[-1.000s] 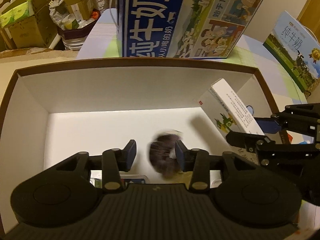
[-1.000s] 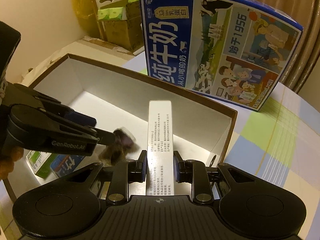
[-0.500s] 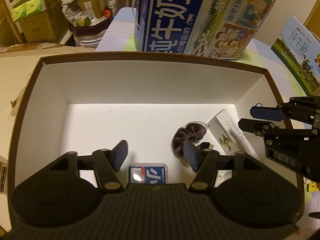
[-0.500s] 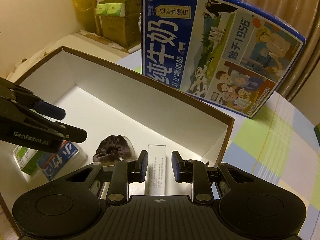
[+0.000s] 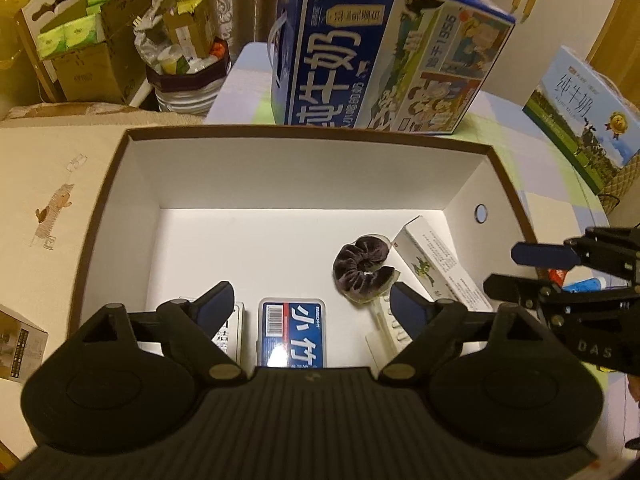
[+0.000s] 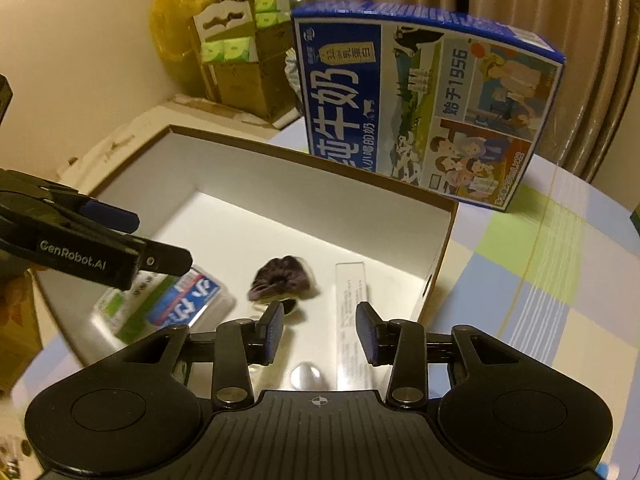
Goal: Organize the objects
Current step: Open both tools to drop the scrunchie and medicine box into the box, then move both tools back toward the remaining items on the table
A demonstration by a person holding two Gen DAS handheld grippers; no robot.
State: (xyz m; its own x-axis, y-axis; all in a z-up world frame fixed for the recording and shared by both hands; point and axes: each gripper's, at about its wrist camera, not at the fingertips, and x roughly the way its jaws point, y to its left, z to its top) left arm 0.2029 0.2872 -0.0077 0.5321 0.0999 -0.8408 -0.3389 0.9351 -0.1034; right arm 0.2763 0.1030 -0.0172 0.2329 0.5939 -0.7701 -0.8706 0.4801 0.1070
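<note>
A brown-rimmed white box (image 5: 304,136) (image 6: 316,160) holds a dark velvet scrunchie (image 5: 362,268) (image 6: 282,278), a long white carton (image 5: 438,268) (image 6: 352,312) lying flat by the right wall, a blue-and-white tissue pack (image 5: 291,332) (image 6: 188,300) and a green-and-white packet (image 6: 120,304). My left gripper (image 5: 308,308) hangs open above the near side of the box, empty. My right gripper (image 6: 320,330) is open above the white carton, nothing between its fingers. From the right edge of the left wrist view the right gripper's fingers (image 5: 544,254) reach in.
A big blue milk case (image 5: 384,60) (image 6: 424,120) stands right behind the box. A second milk carton (image 5: 580,116) is at the far right on the checked tablecloth (image 6: 540,280). Cardboard boxes (image 5: 92,52) and a full bin (image 5: 184,64) stand at the back left.
The scrunchie fell from my left gripper into the box. The right gripper laid the white carton flat, opened and let go. Both grippers have risen and pulled back.
</note>
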